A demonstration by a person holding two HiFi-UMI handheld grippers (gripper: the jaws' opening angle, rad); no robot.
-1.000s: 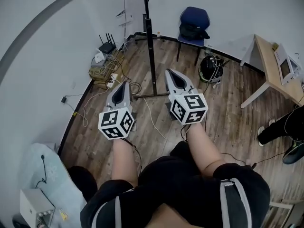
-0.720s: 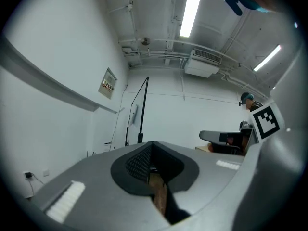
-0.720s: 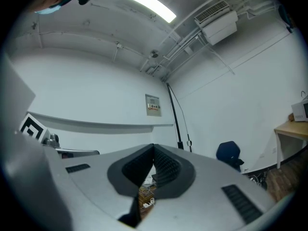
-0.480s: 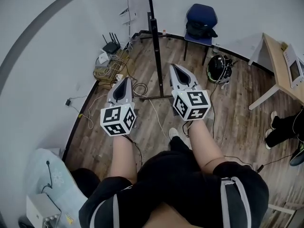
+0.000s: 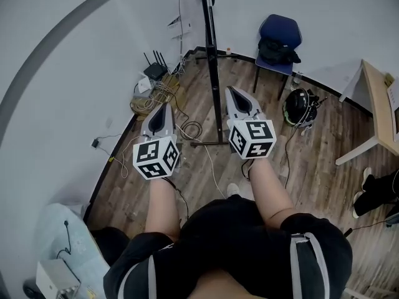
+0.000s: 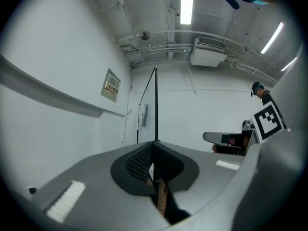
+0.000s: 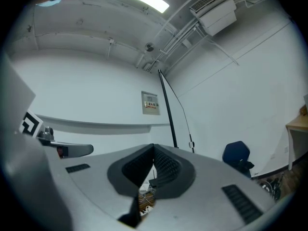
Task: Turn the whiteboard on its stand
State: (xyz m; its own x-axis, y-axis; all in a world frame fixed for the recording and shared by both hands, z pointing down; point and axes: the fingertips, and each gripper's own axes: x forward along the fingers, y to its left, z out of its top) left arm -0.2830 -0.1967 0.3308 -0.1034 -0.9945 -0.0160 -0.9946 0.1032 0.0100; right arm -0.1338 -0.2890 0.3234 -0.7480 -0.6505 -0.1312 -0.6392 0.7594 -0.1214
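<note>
white walls (image 5: 56,92) curve round a brown wood-plank floor (image 5: 324,148), with a grey band running along the left wall; the person's black-clad body (image 5: 237,248) fills the bottom of the head view, bare forearms reaching forward; a thin black upright pole (image 5: 212,61) rises from a flat black foot bar (image 5: 209,144) on the floor, between the two grippers and just beyond their tips; it is the only stand in sight, and whether it is the whiteboard seen edge-on i cannot tell; a light wooden table (image 5: 380,104) stands at the right edge; a pale blue cover (image 5: 56,242) lies at the bottom left; a blue padded chair (image 5: 282,30) with a black bag (image 5: 277,50) on its seat stands against the far wall; the left gripper (image 5: 162,108), grey with a black-and-white marker cube (image 5: 156,157) at its rear, has its jaws pressed together with nothing between them, and its own view puts the pole (image 6: 155,105) straight ahead above the tips; the right gripper (image 5: 232,91) is likewise closed and empty, with the pole (image 7: 167,114) a little right of its tips; a black rounded helmet-like thing (image 5: 298,106) sits on the floor near the chair; a tangle of pale cables (image 5: 153,95) lies by the left wall, a small black router with antennas (image 5: 154,70) just behind it.
</note>
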